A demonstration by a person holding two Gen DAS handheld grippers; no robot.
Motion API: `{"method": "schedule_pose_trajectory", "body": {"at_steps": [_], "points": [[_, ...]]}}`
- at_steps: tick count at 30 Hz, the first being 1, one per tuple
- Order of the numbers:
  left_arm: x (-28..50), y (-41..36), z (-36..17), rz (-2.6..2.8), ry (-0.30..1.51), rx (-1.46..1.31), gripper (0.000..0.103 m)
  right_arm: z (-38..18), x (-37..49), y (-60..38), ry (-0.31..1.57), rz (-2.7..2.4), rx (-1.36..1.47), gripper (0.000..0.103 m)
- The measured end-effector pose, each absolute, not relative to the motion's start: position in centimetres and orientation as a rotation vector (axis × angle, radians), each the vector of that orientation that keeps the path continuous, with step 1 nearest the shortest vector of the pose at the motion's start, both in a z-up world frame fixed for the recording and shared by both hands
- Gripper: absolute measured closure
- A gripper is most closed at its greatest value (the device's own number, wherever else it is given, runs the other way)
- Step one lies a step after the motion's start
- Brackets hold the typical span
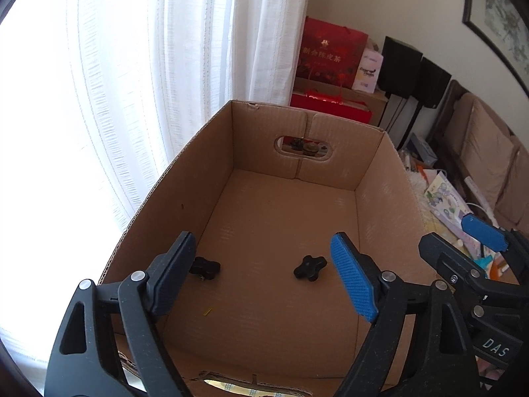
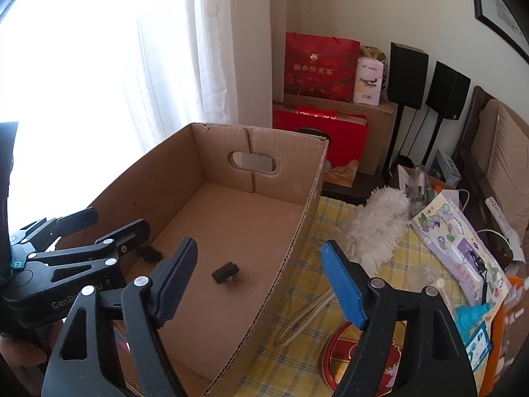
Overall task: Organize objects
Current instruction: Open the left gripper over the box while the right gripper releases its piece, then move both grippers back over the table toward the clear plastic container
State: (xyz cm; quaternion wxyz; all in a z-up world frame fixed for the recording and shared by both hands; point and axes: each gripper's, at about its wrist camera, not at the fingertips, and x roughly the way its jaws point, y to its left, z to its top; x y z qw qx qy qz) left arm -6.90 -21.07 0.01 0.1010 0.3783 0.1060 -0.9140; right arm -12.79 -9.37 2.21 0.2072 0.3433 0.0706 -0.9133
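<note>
An open cardboard box [image 1: 380, 205] stands in front of me; it also shows in the right wrist view [image 2: 297, 231]. Two black star-shaped knobs lie on its floor: one [image 1: 310, 267] near the middle, one [image 1: 205, 267] by the left wall. They show in the right wrist view too, one [image 2: 225, 273] in the middle, the other [image 2: 150, 253] further left. My left gripper [image 1: 264, 278] is open and empty above the box's near end. My right gripper [image 2: 261, 281] is open and empty, over the box's right wall.
Right of the box, on a yellow checked cloth [image 2: 334, 218], lie a white fluffy duster [image 2: 377, 221], a beige strap [image 2: 304, 321], a red round tin lid [image 2: 344, 357] and printed packets [image 2: 463, 248]. Red gift bags [image 2: 319, 66] and black speakers [image 2: 408, 76] stand behind. A white curtain [image 1: 148, 66] hangs left.
</note>
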Motion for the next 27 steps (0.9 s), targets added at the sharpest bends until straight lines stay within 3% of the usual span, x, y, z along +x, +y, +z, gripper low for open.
{"method": "schedule_pose_trajectory", "body": {"at_steps": [1, 3, 6, 27], "points": [[-6.9, -21.0, 0.1, -2.709, 0.317, 1.115, 0.009, 2.3, -12.8, -9.1, 0.2, -2.554, 0.955, 0.019], [-6.7, -20.6, 0.5, -2.736, 0.332, 1.095, 0.002, 2.5, -12.7, -8.5, 0.193, -2.571, 0.951, 0.014], [-6.6, -20.1, 1.0, -2.748, 0.319, 1.073, 0.002, 2.6, -12.7, -7.2, 0.165, -2.592, 0.952, 0.0], [-8.0, -11.7, 2.3, -2.895, 0.269, 1.081, 0.0, 3.3, -12.3, 2.4, 0.09, -2.732, 1.004, 0.0]]}}
